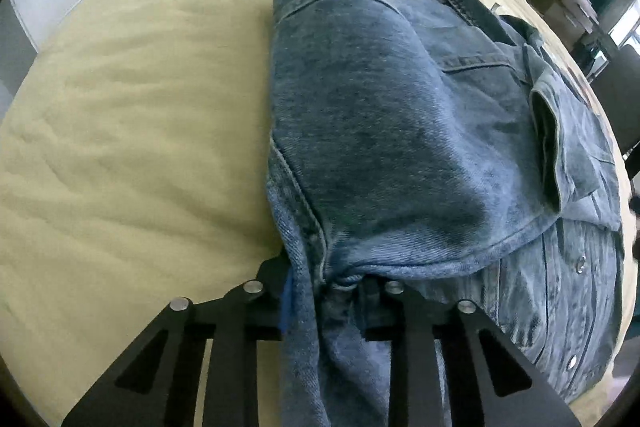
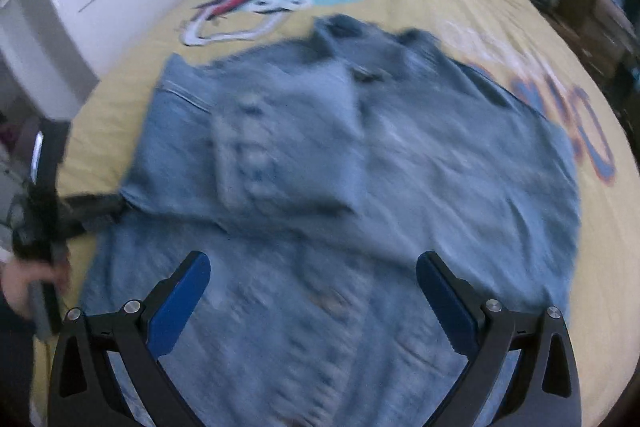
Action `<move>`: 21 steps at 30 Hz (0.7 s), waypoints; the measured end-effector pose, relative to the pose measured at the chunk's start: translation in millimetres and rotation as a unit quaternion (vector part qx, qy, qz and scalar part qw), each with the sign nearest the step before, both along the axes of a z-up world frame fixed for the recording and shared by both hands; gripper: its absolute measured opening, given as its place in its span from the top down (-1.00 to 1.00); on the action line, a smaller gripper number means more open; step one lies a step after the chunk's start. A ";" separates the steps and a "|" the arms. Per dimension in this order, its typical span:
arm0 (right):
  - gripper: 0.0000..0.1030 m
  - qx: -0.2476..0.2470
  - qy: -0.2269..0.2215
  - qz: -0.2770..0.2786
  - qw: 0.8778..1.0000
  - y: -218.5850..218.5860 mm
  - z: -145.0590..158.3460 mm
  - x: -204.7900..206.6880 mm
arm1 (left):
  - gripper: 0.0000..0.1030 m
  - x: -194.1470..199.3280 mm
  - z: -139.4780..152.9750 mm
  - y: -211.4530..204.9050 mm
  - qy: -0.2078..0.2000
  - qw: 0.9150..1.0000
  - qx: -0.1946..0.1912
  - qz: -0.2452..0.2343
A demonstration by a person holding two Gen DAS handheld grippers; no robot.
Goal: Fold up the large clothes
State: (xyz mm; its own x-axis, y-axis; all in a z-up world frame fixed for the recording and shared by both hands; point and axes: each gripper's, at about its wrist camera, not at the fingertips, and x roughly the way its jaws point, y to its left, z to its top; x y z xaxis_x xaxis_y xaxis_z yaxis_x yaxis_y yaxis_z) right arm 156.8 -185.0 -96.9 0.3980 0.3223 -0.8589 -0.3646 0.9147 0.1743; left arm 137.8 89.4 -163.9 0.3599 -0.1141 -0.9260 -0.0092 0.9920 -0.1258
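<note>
While it lies spread across the yellow bed cover (image 1: pixel 120 131), the denim jacket (image 2: pixel 360 163) has one side panel already laid over its middle, and a bunched edge of it sits pinched in the left claw (image 1: pixel 324 291), at six o'clock in that claw's own view. That grip likely serves to carry the next fold across. The right claw (image 2: pixel 312 299) hangs spread and empty above the hem, its view smeared, probably heading for a matching edge. At nine o'clock there, a hand (image 2: pixel 24 283) holds the left tool.
</note>
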 end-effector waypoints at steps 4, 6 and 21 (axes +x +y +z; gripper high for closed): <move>-0.99 -0.005 0.007 0.004 1.000 36.5 -7.1 32.3 | 0.61 3.3 -0.8 -2.7 -0.002 1.000 -0.002 -0.004; -0.99 -0.006 0.021 0.003 1.000 50.7 -18.4 45.4 | 0.61 1.9 -0.6 0.9 -0.002 1.000 -0.008 -0.005; 0.27 -0.042 0.034 0.005 0.999 57.2 -41.3 76.1 | 0.60 -3.0 -0.1 4.1 -0.010 1.000 -0.012 -0.009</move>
